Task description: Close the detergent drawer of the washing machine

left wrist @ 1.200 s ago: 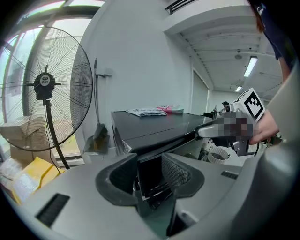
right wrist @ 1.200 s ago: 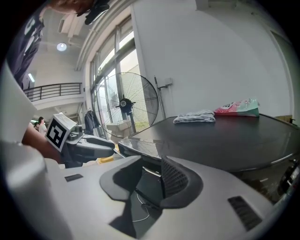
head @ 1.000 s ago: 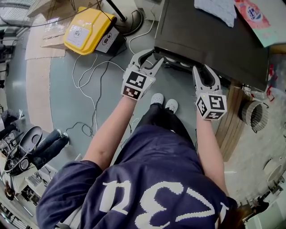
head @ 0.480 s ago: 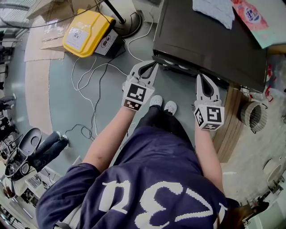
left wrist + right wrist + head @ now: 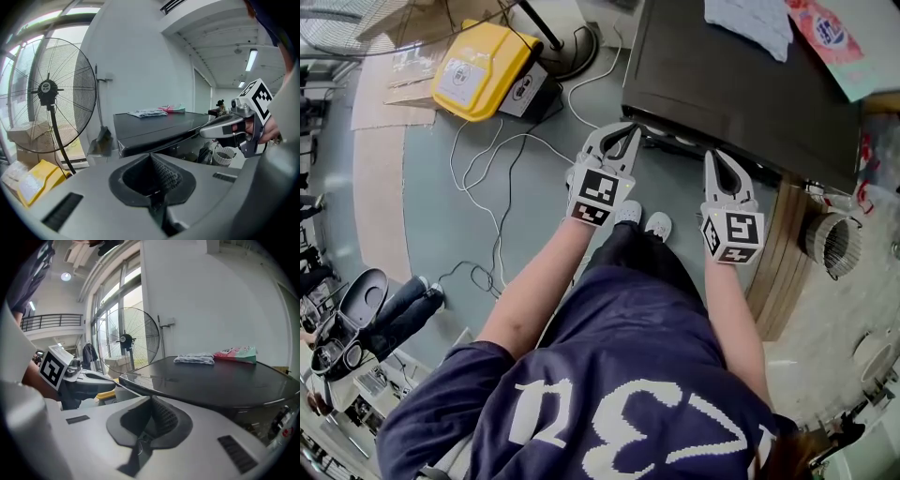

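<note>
Washing machine (image 5: 741,84) front just beyond left tool (image 5: 629,127), right tool (image 5: 711,155); jaws together, nothing held.

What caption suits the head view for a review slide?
From above, a person holds left tongs and right tongs, both shut and empty, near the front edge of the dark washing machine.

glossy dark machine top (image 5: 722,89), crumpled cloth (image 5: 750,23)

the washing machine (image 5: 722,94) is cut off above, its front hidden.
</note>
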